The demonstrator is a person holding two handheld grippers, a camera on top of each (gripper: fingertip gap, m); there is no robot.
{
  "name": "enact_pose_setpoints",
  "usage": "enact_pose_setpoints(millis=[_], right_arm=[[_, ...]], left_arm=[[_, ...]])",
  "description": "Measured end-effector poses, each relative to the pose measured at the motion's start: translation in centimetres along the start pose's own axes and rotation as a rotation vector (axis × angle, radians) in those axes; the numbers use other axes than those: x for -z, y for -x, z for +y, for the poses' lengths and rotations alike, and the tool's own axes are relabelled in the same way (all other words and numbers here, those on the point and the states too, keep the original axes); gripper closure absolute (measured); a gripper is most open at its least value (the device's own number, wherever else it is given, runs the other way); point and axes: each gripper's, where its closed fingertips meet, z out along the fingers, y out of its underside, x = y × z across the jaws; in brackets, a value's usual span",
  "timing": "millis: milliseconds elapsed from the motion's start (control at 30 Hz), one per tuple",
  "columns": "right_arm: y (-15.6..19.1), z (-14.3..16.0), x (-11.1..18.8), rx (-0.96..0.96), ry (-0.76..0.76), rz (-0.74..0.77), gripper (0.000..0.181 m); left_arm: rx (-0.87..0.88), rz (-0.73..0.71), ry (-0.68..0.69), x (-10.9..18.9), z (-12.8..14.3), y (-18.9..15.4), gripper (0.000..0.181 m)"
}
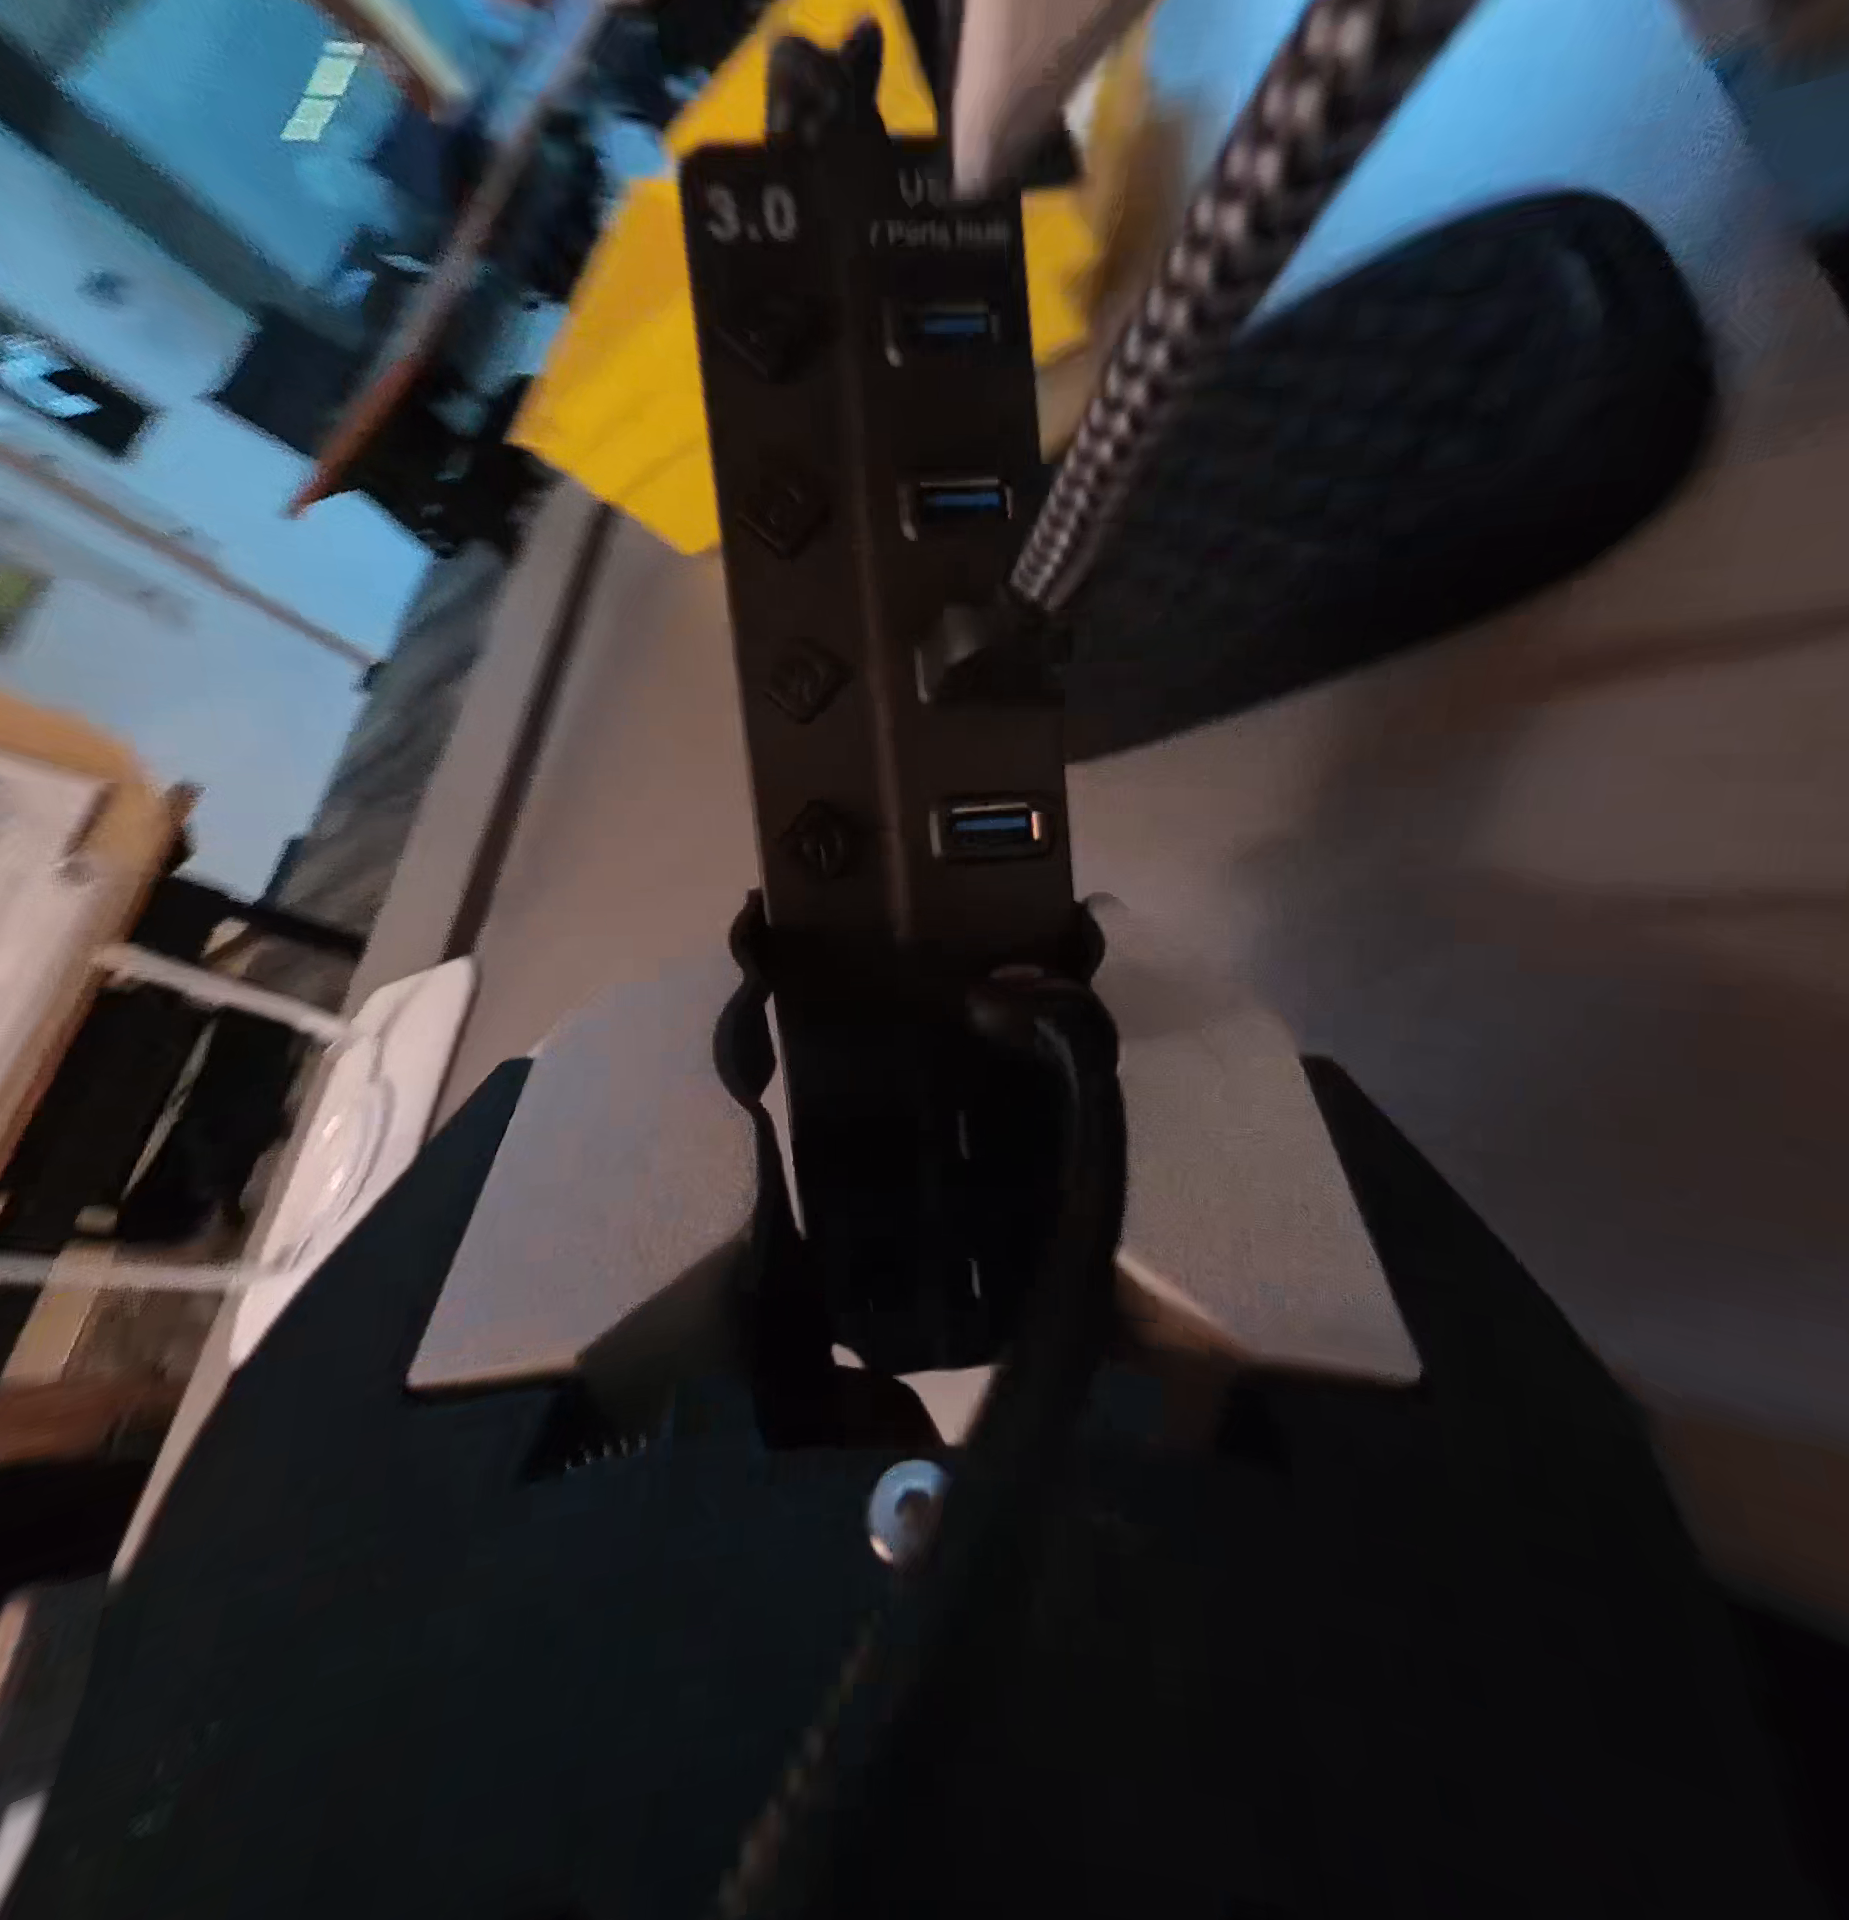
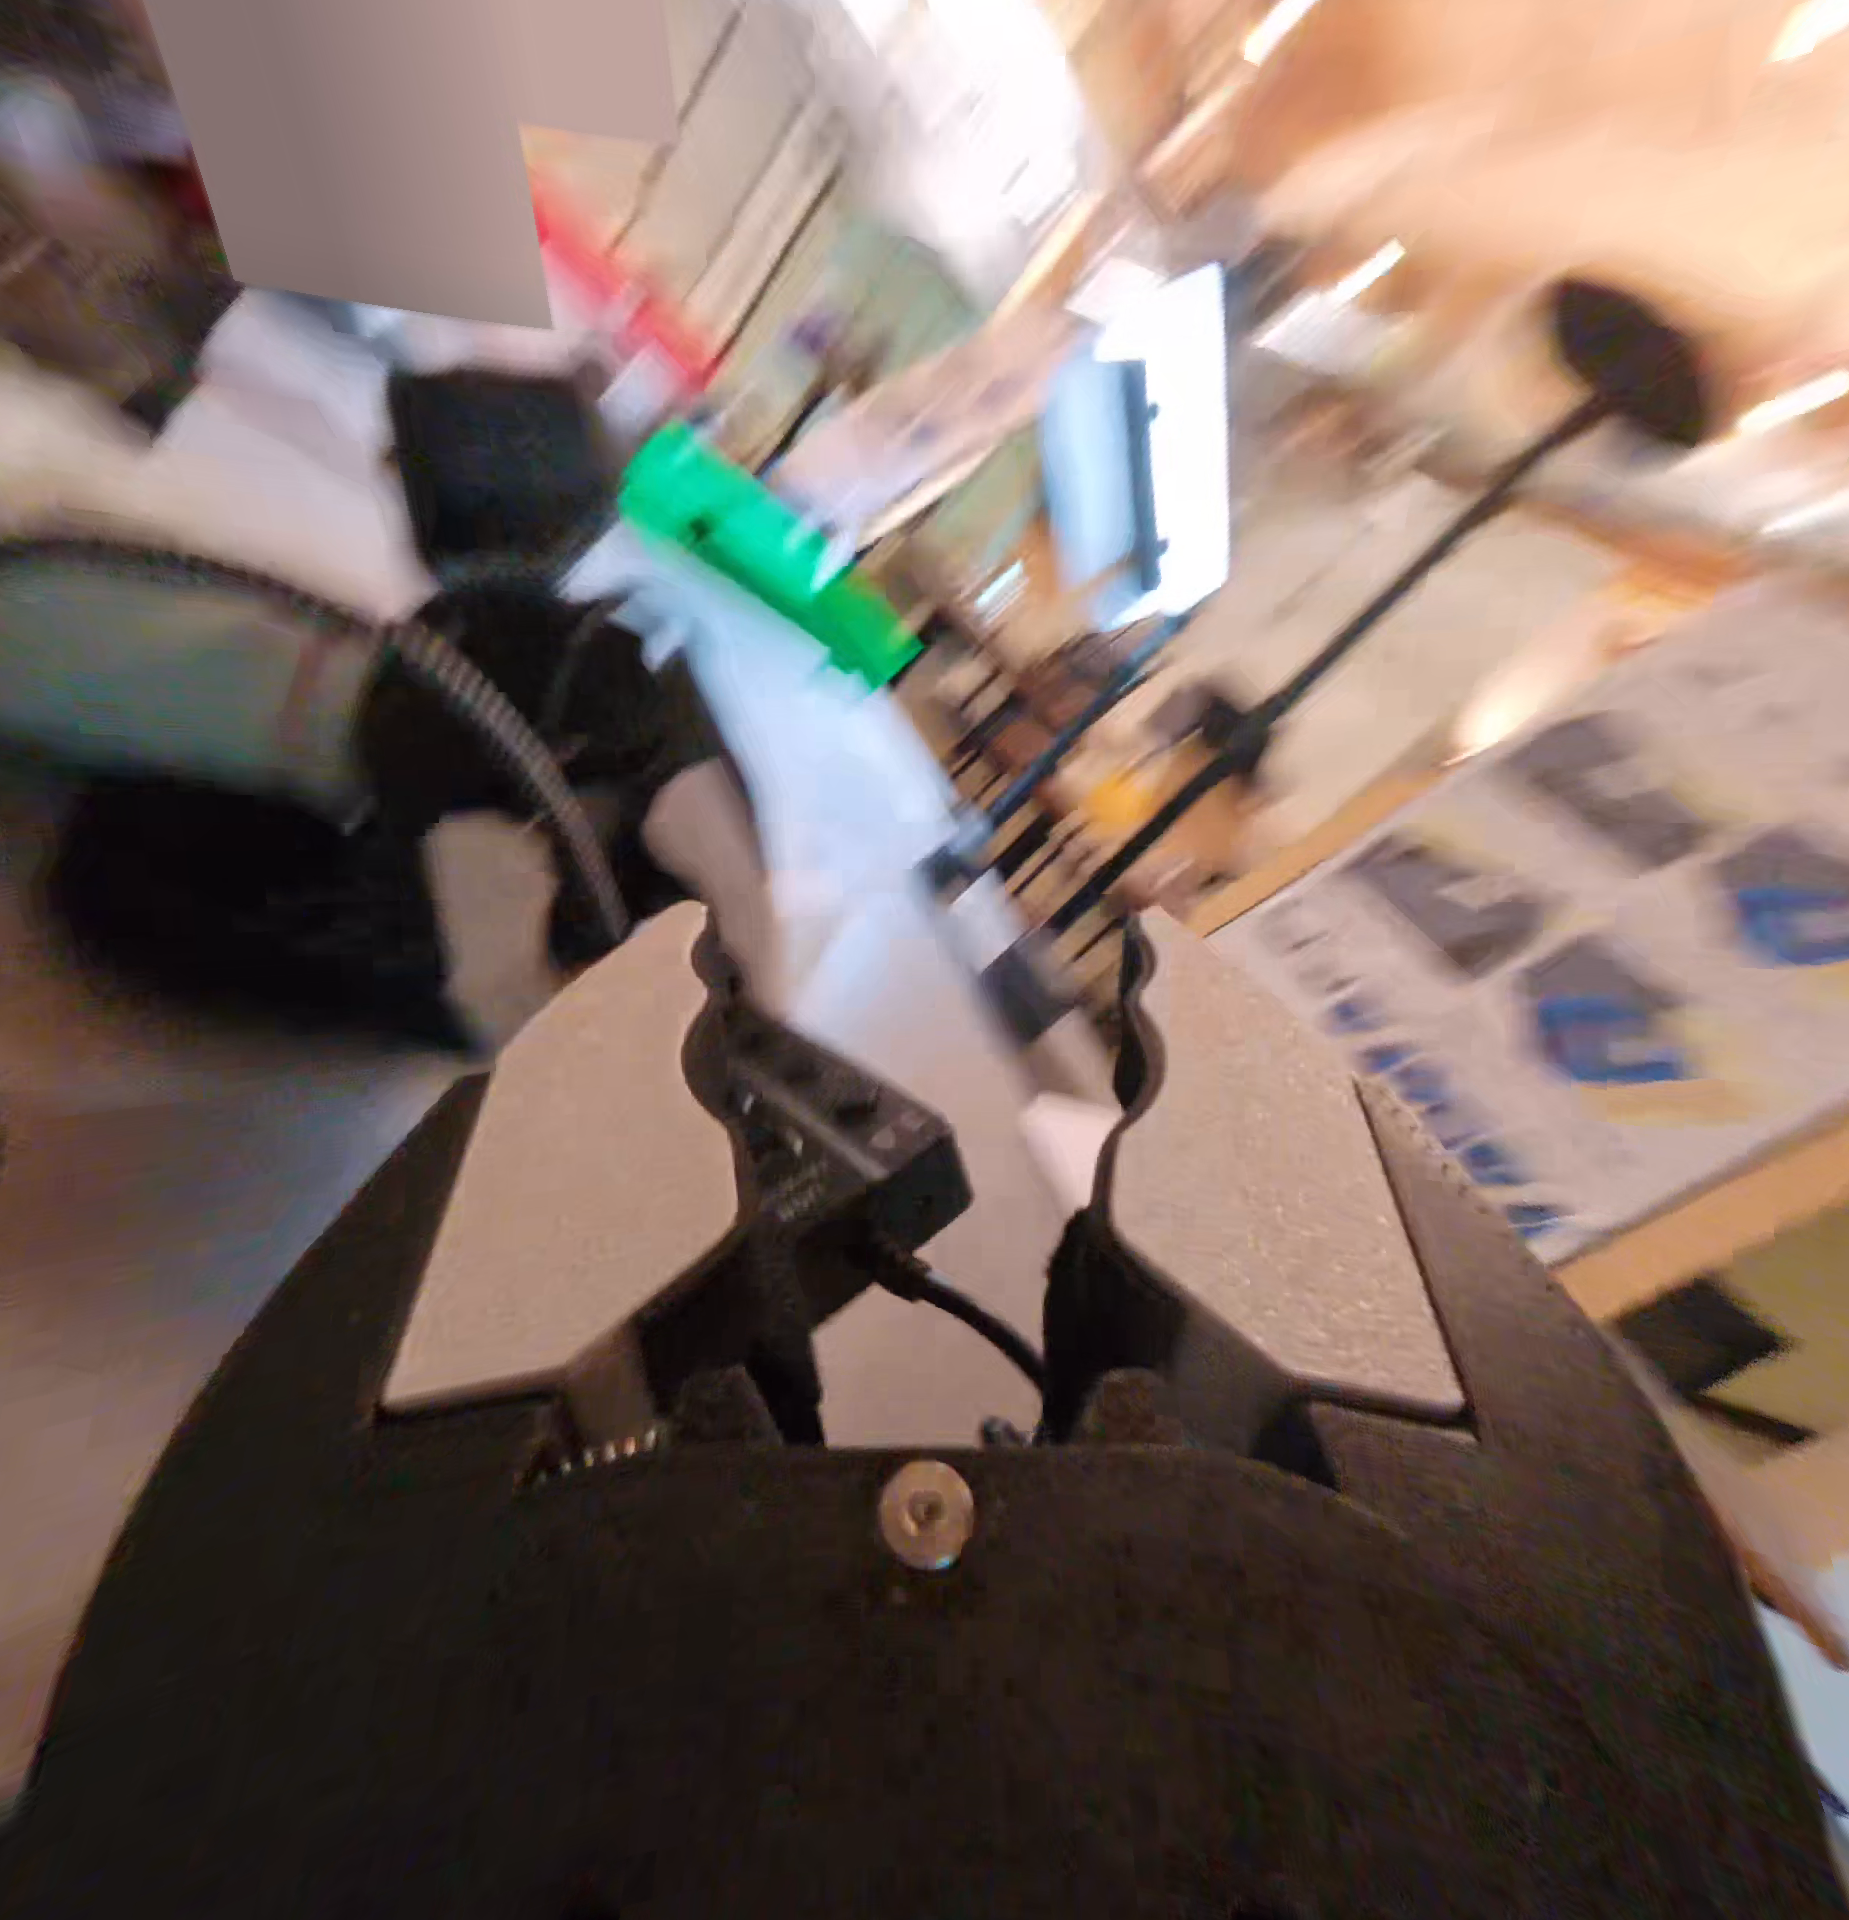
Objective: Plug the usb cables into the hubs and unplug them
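Left wrist view: left gripper (image 1: 915, 966) clamped on the near end of a black USB hub (image 1: 878, 582), which runs up toward 12 o'clock along the fingers. Hub side face shows blue ports; one port about midway holds a plug, its braided black-and-white cable (image 1: 1169, 343) leaving toward 1 o'clock. A thin black cord (image 1: 1065, 1164) loops at the hub's near end, between the jaws. At 2 o'clock, just beside the braided cable, a black rounded mesh-textured object (image 1: 1419, 468) lies on the pale table (image 1: 1522, 935). Yellow item (image 1: 629, 384) behind the hub at 11 o'clock. White device (image 1: 369, 1122) at 9 o'clock near the table edge.

Right wrist view, heavily blurred: right gripper (image 2: 915, 940) jaws spread apart, holding nothing. The hub's end (image 2: 847, 1143) shows between them, against the left finger, cord (image 2: 961, 1309) trailing to 5 o'clock. Braided cable (image 2: 504, 727) arcs at 10 o'clock. Green block (image 2: 764, 551) at 12 o'clock; a black stand (image 2: 1367, 623) at 2 o'clock.
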Motion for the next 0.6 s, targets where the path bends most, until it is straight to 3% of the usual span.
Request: enact_pose_setpoints(millis=[100,167,200,367,500,600], right_arm=[[-4.7,-5.0,2.9,-0.08,-0.399,0.437,0.123],[-5.1,-5.6,5.1,-0.198,-0.605,0.626,0.138],[-4.8,-4.7,4.9,-0.289,-0.629,0.673,0.136],[-1.3,-0.8,-2.6,-0.776,-0.528,0.388,0.114],[-2.0,-2.1,-5.1,-1.036,-0.589,0.176,0.117],[-1.7,-2.8,-7.0,-1.097,-0.53,0.026,0.119]], left_arm=[[0.153,-0.259,-0.074,2.0,-0.6,3.6,0.127],[0.249,-0.406,-0.159,3.5,-0.9,5.5,0.127],[0.302,-0.464,-0.207,4.2,-1.1,6.3,0.127],[0.398,-0.615,-0.369,7.0,-2.1,8.1,0.127],[0.379,-0.632,-0.377,7.3,-2.5,7.3,0.126],[0.353,-0.617,-0.359,6.8,-2.6,6.4,0.126]])
